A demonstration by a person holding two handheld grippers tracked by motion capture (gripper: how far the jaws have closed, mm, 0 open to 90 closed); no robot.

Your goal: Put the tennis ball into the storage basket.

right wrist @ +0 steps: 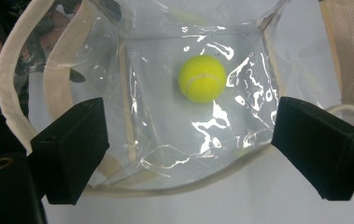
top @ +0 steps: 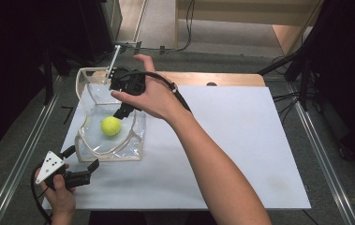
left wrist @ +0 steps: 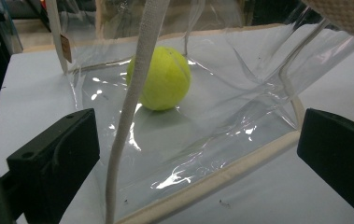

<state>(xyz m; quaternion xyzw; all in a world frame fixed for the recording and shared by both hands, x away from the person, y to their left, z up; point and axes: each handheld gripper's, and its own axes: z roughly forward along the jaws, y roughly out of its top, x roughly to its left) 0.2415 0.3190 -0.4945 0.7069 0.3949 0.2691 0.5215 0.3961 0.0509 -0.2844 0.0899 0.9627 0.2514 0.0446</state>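
Right gripper hangs over the bag's far side, jaws wide with nothing between them, pointing down at the ball. Left gripper sits just off the bag's near edge, jaws wide too, nothing held. The ball lies inside the bag on its clear bottom. A cloth strap crosses in front of the ball in the left gripper view. There's a small tag on the bag, can't read it.
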